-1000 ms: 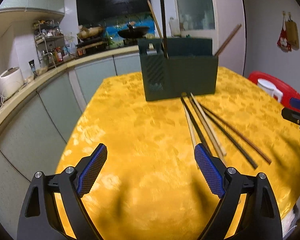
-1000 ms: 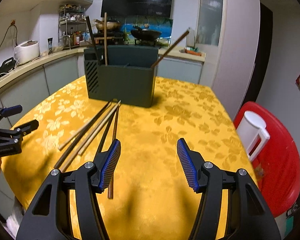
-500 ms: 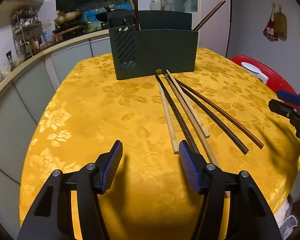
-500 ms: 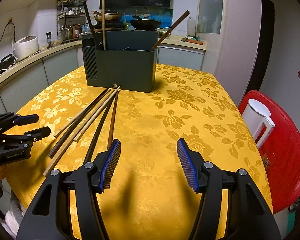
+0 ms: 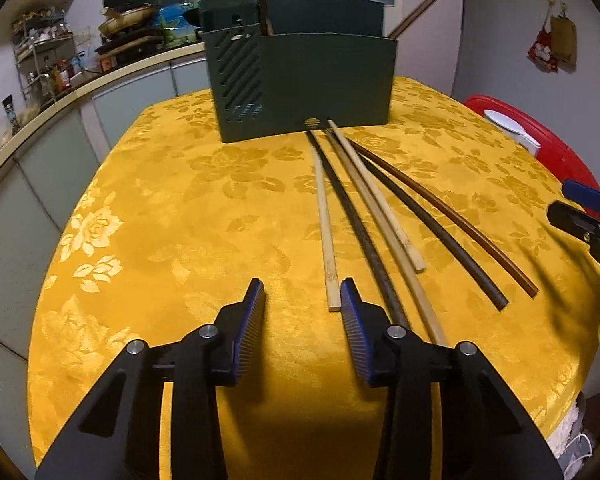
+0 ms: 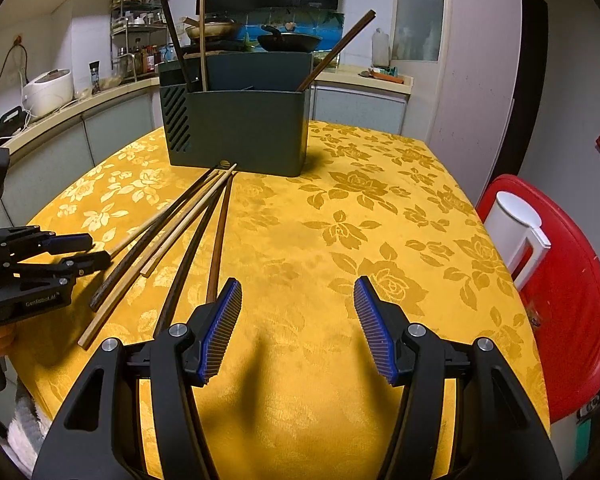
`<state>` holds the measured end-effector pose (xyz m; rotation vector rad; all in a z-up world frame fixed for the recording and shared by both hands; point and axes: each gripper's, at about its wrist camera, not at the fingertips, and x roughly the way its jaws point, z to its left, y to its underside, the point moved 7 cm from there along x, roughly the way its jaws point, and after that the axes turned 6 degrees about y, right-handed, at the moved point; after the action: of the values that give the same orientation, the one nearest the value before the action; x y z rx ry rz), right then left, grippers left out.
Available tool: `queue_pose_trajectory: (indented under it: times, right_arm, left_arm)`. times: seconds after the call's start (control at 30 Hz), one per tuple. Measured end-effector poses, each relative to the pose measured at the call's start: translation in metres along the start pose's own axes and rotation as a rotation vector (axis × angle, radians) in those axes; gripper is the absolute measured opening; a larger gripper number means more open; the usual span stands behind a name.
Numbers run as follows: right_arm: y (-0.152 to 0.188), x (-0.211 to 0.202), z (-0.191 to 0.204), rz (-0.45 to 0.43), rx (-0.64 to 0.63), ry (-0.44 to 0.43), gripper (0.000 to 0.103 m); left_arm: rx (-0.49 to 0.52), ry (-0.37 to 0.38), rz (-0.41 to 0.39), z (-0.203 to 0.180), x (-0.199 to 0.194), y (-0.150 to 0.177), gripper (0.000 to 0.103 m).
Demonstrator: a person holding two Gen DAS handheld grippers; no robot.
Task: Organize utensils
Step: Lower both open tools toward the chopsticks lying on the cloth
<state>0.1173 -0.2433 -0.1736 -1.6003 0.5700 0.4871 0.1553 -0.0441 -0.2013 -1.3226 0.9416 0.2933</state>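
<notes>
**Left tool narrowing beside the loose chopsticks**

Nearest us, our left tool hangs low over the yellow bench, its jaws just closing yet still apart, nothing between them. The pale chopstick ends just beside its right pad. Our right tool hovers with jaws apart and empty, the reddish-brown chopstick running under its left finger. Further on, six chopsticks fan out flat on the cloth. Beyond them the dark green utensil holder stands upright with three sticks in it.
</notes>
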Motion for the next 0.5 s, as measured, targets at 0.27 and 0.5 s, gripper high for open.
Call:
queue_pose_trajectory:
  times: [0.27, 0.5]
  right_arm:
    - [0.010, 0.000, 0.021, 0.012, -0.042, -0.073, 0.047]
    - [0.024, 0.002, 0.042, 0.028, -0.095, -0.123, 0.042]
  left_arm:
    - [-0.049, 0.060, -0.013, 0.002, -0.004, 0.002, 0.035]
    - [-0.047, 0.088, -0.025, -0.005, -0.003, 0.003, 0.035]
